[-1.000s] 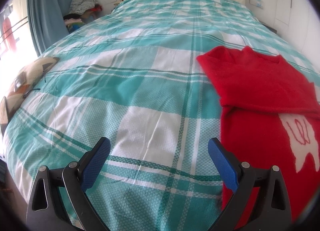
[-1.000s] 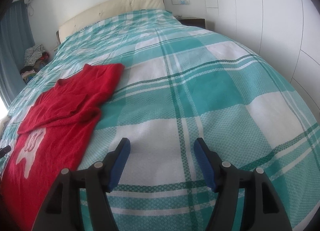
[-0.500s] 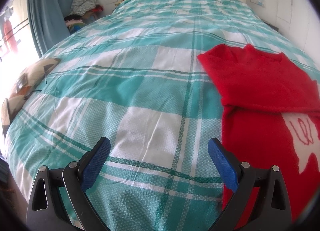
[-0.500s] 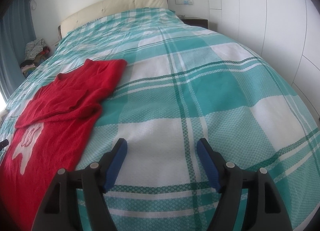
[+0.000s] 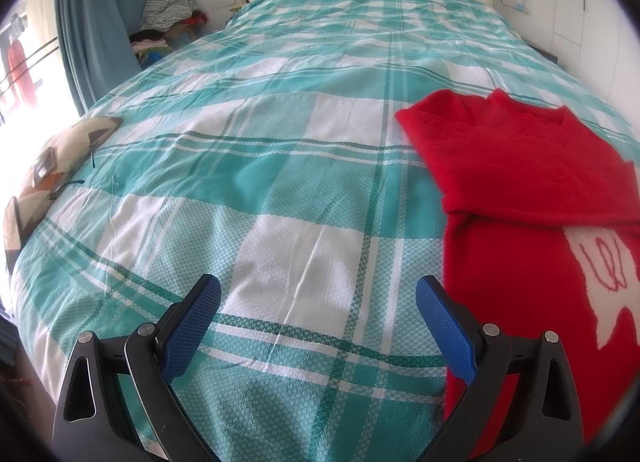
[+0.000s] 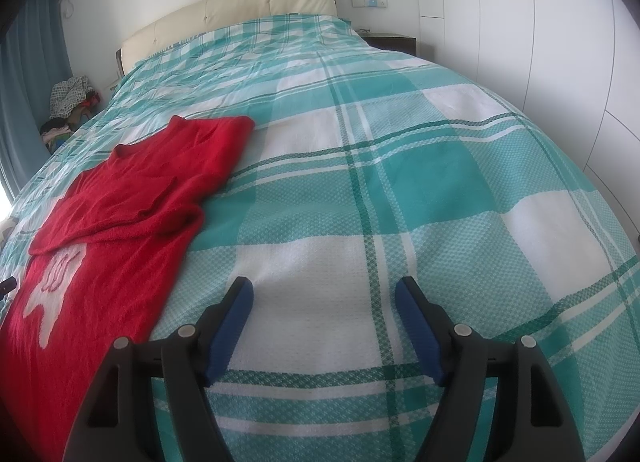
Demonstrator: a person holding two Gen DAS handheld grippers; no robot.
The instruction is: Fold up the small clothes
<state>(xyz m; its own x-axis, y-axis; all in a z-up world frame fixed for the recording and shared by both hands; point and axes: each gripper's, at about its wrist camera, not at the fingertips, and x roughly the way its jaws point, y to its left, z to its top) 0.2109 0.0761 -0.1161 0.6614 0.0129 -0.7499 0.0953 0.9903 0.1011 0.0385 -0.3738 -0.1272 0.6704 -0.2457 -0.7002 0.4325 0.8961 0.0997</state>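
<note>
Since a second ago the right gripper has spread its blue-padded fingers slightly wider, nothing between them; the left gripper is unchanged, fingers apart and empty. One red knitted sweater with a white motif lies partly folded on the one teal-and-white checked bed, between two grippers.

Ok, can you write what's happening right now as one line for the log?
task: fold small clothes | red sweater: flat on plaid bedspread, sleeves folded in | left gripper: open, empty | right gripper: open, empty
</note>
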